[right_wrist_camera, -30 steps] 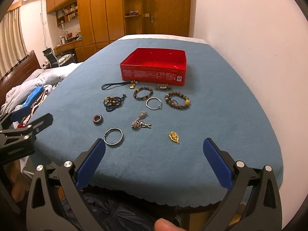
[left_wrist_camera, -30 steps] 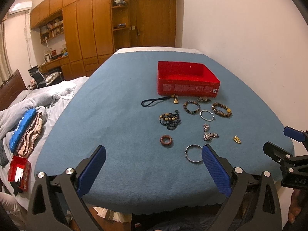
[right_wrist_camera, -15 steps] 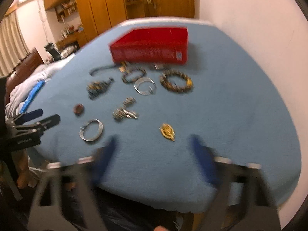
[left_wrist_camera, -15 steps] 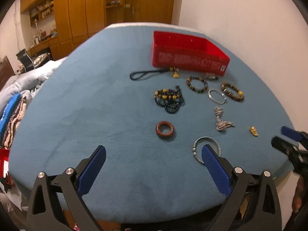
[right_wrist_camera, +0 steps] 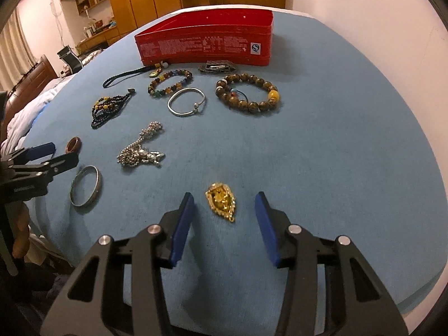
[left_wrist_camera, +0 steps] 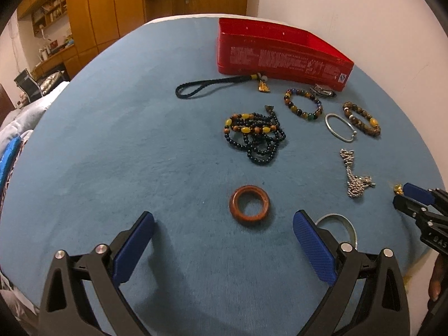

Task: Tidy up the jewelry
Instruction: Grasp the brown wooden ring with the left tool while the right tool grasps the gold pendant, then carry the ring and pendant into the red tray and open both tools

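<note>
Both tools dropped closer, gaping wide; left tool [left_wrist_camera: 224,228] half-hides what seems a bangle [left_wrist_camera: 340,224].

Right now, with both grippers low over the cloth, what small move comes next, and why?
Probably shut the right gripper on the gold pendant: it lies flat between the open fingers, nothing else close by. The left gripper is also open, the brown ring just ahead. The red box waits.

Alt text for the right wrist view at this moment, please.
The open right gripper straddles a gold pendant on the blue tablecloth. Beyond lie a silver chain, bangles and bead bracelets, then a red box; the left gripper enters at left.
</note>
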